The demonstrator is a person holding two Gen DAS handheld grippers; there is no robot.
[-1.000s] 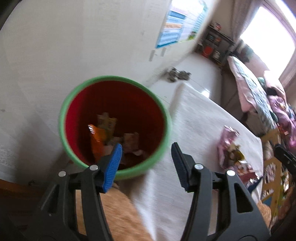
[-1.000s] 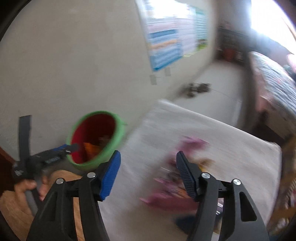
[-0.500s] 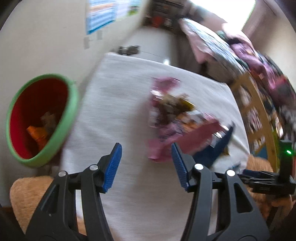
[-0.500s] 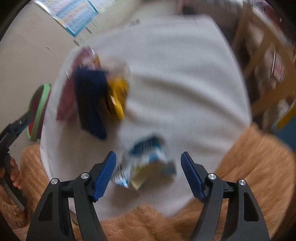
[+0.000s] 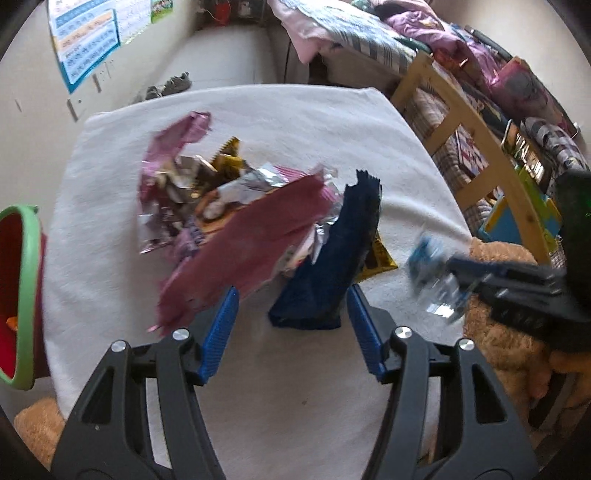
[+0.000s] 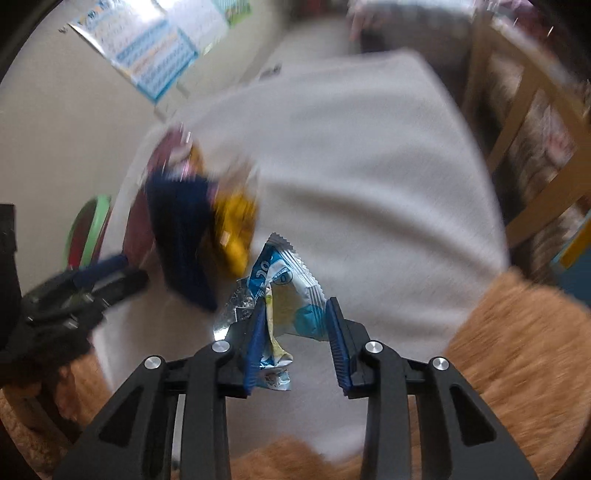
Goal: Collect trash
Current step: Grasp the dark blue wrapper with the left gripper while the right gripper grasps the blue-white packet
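A heap of snack wrappers [image 5: 207,192] lies on the white cloth [image 5: 295,122], with a maroon wrapper [image 5: 251,251] and a dark blue wrapper [image 5: 332,269] nearest me. My left gripper [image 5: 291,295] hovers just in front of the dark blue wrapper, its jaws opening and nothing pressed between them. My right gripper [image 6: 297,304] is closing on a crumpled blue and white wrapper [image 6: 288,295], and both pads touch it. That grip also shows, blurred, in the left wrist view, where the right gripper [image 5: 454,269] comes in from the right. The red bin with a green rim [image 5: 26,280] stands at the left.
A tan fuzzy cover [image 6: 535,350] borders the cloth near me. A wooden rack [image 5: 472,147] with cluttered shelves stands to the right, a bed [image 5: 351,33] is beyond it, and posters [image 5: 85,40] hang on the wall at the left.
My left gripper swung from over the bin to the wrapper heap. My right gripper came down over the blue and white wrapper and its jaws narrowed onto it.
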